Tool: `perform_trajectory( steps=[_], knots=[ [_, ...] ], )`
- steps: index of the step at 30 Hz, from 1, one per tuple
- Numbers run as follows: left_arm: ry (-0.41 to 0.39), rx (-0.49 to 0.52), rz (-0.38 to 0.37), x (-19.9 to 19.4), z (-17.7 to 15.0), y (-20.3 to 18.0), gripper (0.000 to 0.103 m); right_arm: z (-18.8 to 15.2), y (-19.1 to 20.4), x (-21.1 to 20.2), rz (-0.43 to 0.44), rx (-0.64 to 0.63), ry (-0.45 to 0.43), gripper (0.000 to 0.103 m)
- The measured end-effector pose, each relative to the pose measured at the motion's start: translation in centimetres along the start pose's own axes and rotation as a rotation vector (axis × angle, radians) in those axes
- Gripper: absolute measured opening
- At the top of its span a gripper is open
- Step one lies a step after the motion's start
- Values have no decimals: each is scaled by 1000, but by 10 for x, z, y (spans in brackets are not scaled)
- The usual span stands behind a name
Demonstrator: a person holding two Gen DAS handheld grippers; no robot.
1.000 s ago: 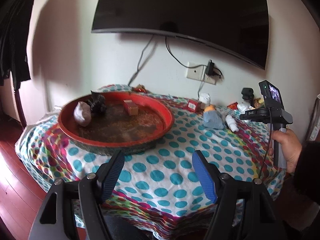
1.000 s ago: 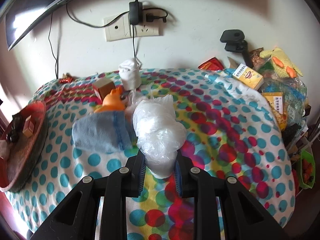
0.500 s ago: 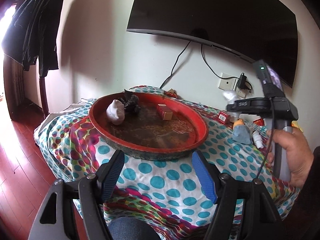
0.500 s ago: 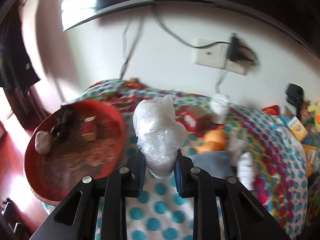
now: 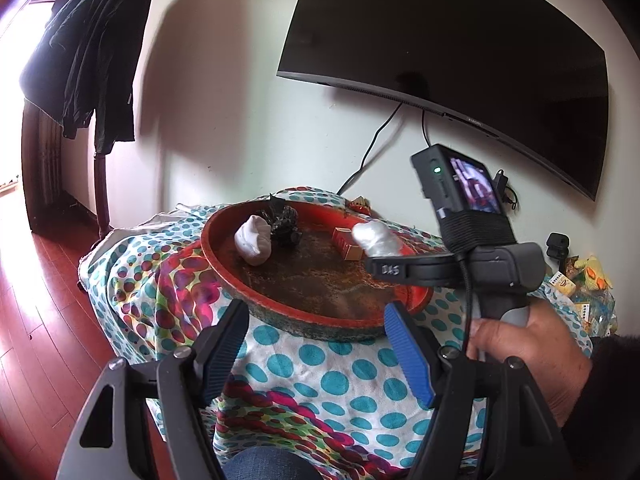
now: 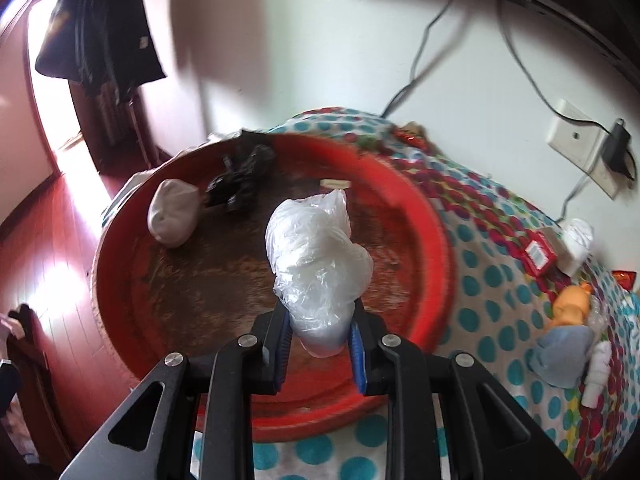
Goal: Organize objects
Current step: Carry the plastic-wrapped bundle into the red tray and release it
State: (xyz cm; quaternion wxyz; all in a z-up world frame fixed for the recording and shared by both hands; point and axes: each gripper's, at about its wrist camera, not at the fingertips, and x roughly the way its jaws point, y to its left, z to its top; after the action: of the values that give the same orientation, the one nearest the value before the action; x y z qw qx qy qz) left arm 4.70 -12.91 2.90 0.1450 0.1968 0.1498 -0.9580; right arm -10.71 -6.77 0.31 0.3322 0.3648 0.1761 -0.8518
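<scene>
My right gripper [image 6: 318, 344] is shut on a crumpled clear plastic bag [image 6: 316, 252] and holds it above the round red tray [image 6: 436, 248]. In the left wrist view the same bag [image 5: 376, 238] hangs over the tray's right part [image 5: 224, 276], in front of the hand-held right gripper. Inside the tray lie a white bundle [image 6: 172, 218], a black crumpled thing [image 6: 242, 178] and a small red box [image 5: 346, 242]. My left gripper [image 5: 316, 344] stands open over the dotted cloth, in front of the tray's near rim, with nothing between its fingers.
The table wears a polka-dot cloth [image 5: 320, 376]. To the tray's right lie a red box [image 6: 538, 252], a white roll [image 6: 576, 244], an orange and blue toy [image 6: 566, 336] and a small white bottle [image 6: 596, 372]. A dark television [image 5: 460, 40] hangs above; coats [image 5: 92, 48] hang at left.
My right gripper has swung left with the plastic bag, from over the cloth to above the red tray. The left gripper's view has turned left, toward the tray and the coat rack.
</scene>
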Motion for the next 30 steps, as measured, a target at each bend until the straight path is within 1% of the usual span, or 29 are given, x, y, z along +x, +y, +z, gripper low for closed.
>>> perform_trajectory(
  steps=[5,8,18,20,23,27,29,30],
  knots=[
    [-20,-5,10,-2,2,1,72,-6,21,17,71,-33,53,23],
    [-1,-15,9,-1,1,2,72,-12,29,24,102,-53,81,24],
    [0,-12,11,1,-1,0,72,-17,47,27,150,-116,101,24],
    [12,-22,8,2,-1,1,72,-16,49,29,161,-119,107,24],
    [8,-22,11,2,-1,2,72,-17,54,33,183,-127,122,26],
    [14,-26,8,2,-1,2,72,-16,56,37,191,-127,135,27],
    [12,-25,9,2,-1,2,72,-15,55,38,196,-123,138,29],
    [11,-26,9,2,-1,3,72,-15,54,39,201,-119,143,33]
  ],
)
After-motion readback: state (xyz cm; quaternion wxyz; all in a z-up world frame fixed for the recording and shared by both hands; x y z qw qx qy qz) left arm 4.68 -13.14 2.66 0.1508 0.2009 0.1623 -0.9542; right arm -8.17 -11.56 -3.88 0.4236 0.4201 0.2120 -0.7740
